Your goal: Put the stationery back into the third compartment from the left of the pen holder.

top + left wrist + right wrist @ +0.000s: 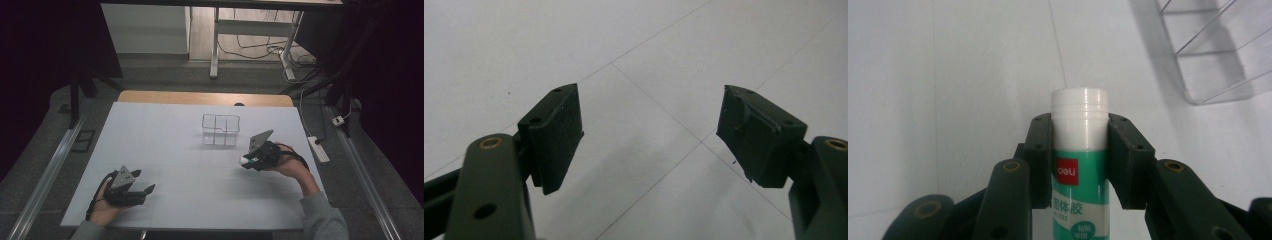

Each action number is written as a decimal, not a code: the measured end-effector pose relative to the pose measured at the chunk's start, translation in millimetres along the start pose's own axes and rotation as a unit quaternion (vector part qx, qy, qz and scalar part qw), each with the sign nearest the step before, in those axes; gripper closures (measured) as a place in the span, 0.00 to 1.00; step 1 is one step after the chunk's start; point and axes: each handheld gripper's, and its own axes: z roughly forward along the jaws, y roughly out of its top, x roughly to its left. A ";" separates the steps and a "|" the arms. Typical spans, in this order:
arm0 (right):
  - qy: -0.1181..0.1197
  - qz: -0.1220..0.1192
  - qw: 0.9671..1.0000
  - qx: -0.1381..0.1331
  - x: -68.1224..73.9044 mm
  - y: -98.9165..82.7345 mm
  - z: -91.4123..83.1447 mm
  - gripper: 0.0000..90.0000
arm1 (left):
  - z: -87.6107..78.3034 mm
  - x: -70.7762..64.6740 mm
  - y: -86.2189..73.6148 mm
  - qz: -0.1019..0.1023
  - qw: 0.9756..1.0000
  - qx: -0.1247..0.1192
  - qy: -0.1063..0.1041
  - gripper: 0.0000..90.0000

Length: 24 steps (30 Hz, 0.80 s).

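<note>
Since the jaws already pinch it, the work in hand reads as carrying the glue stick to the clear box.

Glue stick: a green-and-white glue stick (1079,165) with a white cap, clamped between the two black pads of the right gripper (1079,150); the cap end sticks out past the pads. In the high view its white end (244,160) shows at the front of that gripper, low over the bench.

Right jaws: pressed onto the stick from both sides, gripping around the top of the label and the base of the cap, pads flat against the tube.

Clear box: a see-through box (220,130) with inner dividers, standing open-topped on the bench, near the right gripper (255,159) and farther from the person. In the right gripper view its corner (1218,55) lies ahead and to the right.

Left gripper: the left gripper (142,190) rests near the person's edge, well apart from the box; its jaws stand spread with nothing between them (649,135).

Bench: a white sheet (165,145) covers the top.

Doing it well: judged from here, lift the stick above the box rim before crossing it, pick one compartment, and tip the stick so it goes in lengthwise. Keep the grip firm, because the tube is smooth and round and could swivel. Open only once it sits low inside, so it does not bounce out or nudge the light box.
</note>
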 end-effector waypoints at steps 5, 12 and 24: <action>-0.022 0.023 0.998 -0.046 -2.0 -0.5 -6.2 0.72 | -0.7 0.4 0.2 -0.001 1.000 -0.003 0.001 0.28; -0.039 0.049 0.995 -0.081 -3.5 0.0 -12.4 0.72 | -0.8 0.0 0.5 0.000 1.000 -0.004 0.001 0.28; -0.053 0.095 0.984 -0.139 -6.1 0.4 -21.4 0.72 | -0.7 0.3 0.5 -0.001 1.000 -0.004 0.001 0.28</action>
